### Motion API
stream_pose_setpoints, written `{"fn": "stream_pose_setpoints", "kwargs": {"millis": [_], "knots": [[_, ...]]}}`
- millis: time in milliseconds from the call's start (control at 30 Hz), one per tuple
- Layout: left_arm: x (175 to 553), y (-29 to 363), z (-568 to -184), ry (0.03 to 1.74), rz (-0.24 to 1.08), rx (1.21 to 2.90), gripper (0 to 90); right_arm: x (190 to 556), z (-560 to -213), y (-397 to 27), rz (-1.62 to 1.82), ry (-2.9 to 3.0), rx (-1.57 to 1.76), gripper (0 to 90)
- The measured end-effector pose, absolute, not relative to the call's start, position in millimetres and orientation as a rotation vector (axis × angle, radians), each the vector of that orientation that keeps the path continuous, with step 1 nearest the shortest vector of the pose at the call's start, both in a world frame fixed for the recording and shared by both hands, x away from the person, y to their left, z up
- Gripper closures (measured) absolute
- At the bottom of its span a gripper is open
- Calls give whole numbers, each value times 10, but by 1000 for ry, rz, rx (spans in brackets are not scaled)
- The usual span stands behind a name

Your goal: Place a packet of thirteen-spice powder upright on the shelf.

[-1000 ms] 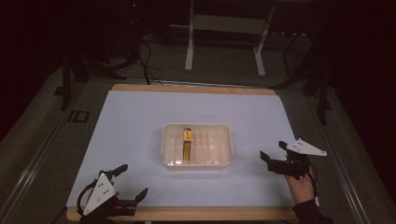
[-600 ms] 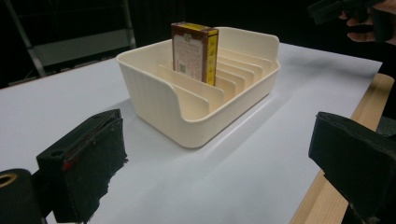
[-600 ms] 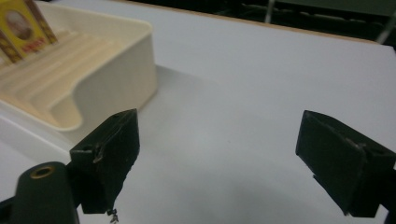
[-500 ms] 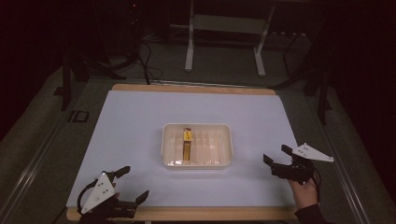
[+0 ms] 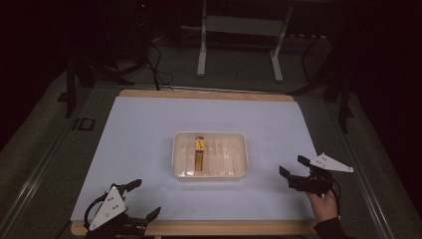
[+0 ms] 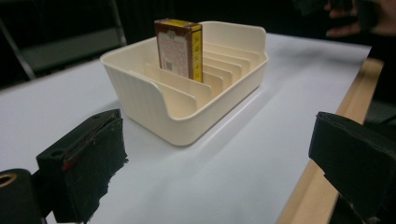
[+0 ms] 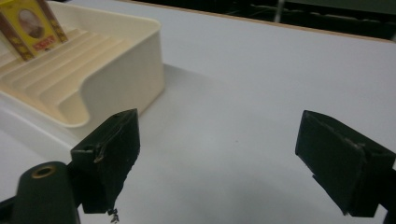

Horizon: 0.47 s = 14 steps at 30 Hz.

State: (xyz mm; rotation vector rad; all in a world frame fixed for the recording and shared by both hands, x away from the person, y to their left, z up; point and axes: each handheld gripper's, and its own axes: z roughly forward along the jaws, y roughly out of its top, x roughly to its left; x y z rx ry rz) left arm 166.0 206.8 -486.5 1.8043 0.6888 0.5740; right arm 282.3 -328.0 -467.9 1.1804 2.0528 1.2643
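Observation:
A cream slotted tray (image 5: pixel 239 149) (image 6: pixel 140 88) (image 7: pixel 121 60) sits mid-table on the white mat. A yellow and brown box (image 5: pixel 199 153) (image 6: pixel 180 46) (image 7: pixel 28 25) stands on edge in one of its slots, towards the tray's left side. My left gripper (image 5: pixel 144 200) (image 6: pixel 219 168) is open at the near left corner of the mat, over the table's front edge, nothing between its jaws. My right gripper (image 5: pixel 291 166) (image 7: pixel 219 158) is open at the near right, held by a hand, jaws empty and apart from the tray.
The white mat (image 5: pixel 149 129) covers a wooden board (image 5: pixel 209 94). A metal stand (image 5: pixel 239 40) and cables (image 5: pixel 154 59) lie on the dark floor beyond the table. Dark table borders flank the mat on both sides.
Both grippers have drawn back towards the near edge of the table, away from the tray. The tray and box have not moved.

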Motion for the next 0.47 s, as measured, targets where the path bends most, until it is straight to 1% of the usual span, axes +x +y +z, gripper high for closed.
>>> {"fn": "stream_pose_setpoints", "kwargs": {"millis": [67, 167, 233, 467], "knots": [[1656, 2065, -4866, 682, 545, 1806, 38, 2819, -4685, -3274, 1261, 2048, 1151, 137], [1652, 2096, -4839, 698, 517, 1738, 38, 2813, -4676, -3257, 1258, 2048, 1114, 138], [1657, 2111, -4830, 724, 529, 1724, 39, 2810, -4675, -3253, 1250, 2049, 1113, 138], [1647, 2080, -4839, 707, 525, 1756, 39, 2864, -4736, -3273, 1209, 2074, 1137, 136]]}}
